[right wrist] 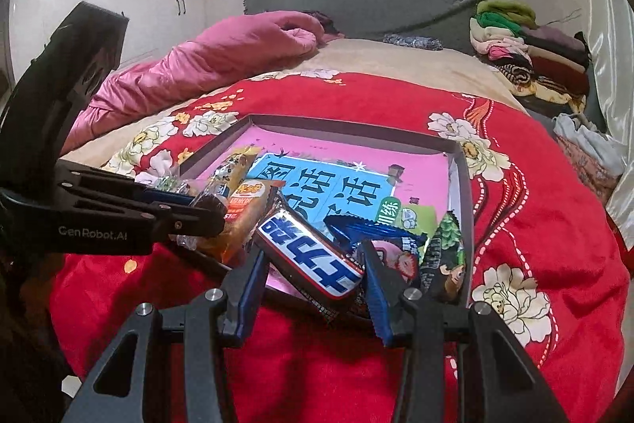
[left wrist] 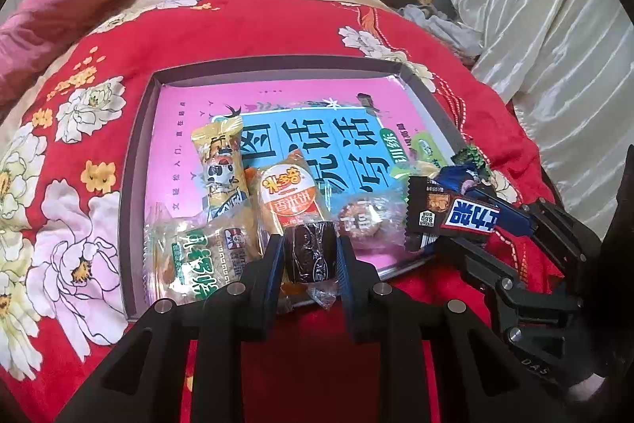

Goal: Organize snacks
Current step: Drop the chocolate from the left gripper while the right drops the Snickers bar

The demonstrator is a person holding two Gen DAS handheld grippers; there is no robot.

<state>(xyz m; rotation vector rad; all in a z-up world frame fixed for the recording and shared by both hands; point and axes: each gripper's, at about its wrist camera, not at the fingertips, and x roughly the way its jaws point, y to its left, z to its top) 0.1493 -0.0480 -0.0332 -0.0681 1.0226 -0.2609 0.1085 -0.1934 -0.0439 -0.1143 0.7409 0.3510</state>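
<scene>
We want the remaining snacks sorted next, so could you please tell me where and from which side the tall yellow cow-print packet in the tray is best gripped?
Grip the yellow cow-print packet across its narrow width near its upper end, coming from above. It lies flat and long in the tray; its lower end is overlapped by the green-labelled clear packet, with the orange rice-cracker packet close alongside, while the upper sides are clear.

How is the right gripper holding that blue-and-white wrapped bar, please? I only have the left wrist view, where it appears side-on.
Observer: The right gripper clamps the blue-and-white wrapped bar across its short width, a finger on each long side.
Operator: Thank you. What sits just beyond the bar?
Observer: A green plastic packet stands tilted beside the right wall of the grey cardboard tray.
</scene>
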